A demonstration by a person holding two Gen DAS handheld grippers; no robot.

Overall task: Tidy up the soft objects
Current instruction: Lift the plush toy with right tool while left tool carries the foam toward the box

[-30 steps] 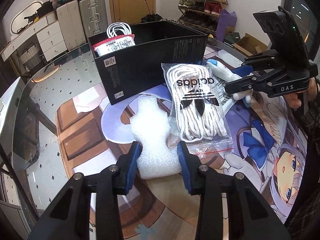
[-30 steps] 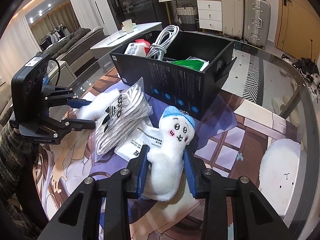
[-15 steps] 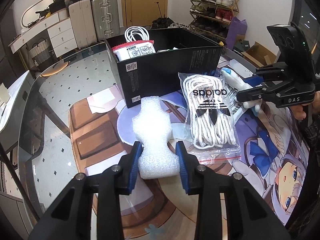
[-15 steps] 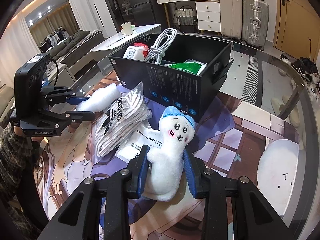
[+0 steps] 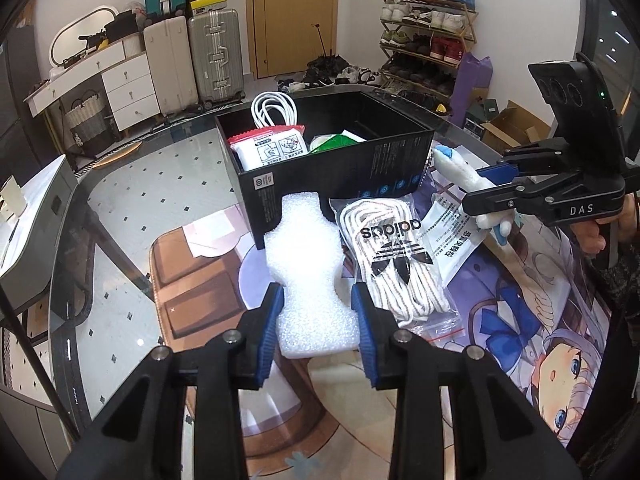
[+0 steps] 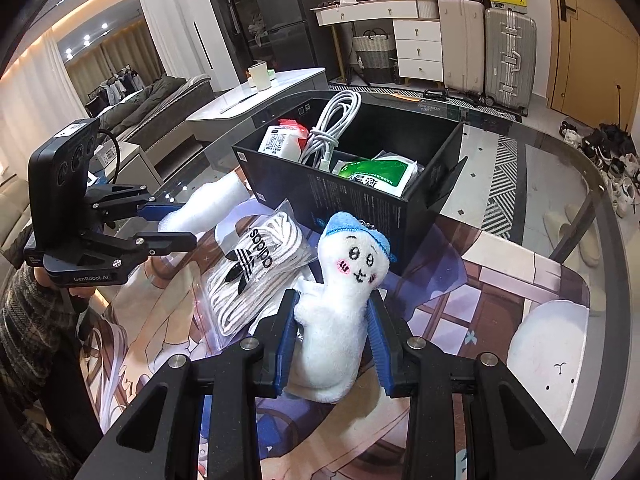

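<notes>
Surface: a glass table (image 5: 120,216) in a cluttered living room, with a printed cartoon mat (image 5: 520,320) under the work; suitcases and a shoe rack stand at the far wall.
Done: the black box (image 5: 340,168) at the far middle of the mat already holds a white cable coil (image 6: 332,128), a red-and-white packet (image 5: 268,148) and a green packet (image 6: 376,170).
Left: the foam piece, the plush toy, the bagged laces (image 5: 394,256) and a flat white packet (image 5: 452,232) are outside the box, so I judge the job about half done.
Left gripper (image 5: 318,316): pinching the foam piece (image 5: 308,264), whose far end touches the box's near wall.
Right gripper (image 6: 334,334): clamped on the plush toy (image 6: 344,284), just right of the laces, close before the box.
</notes>
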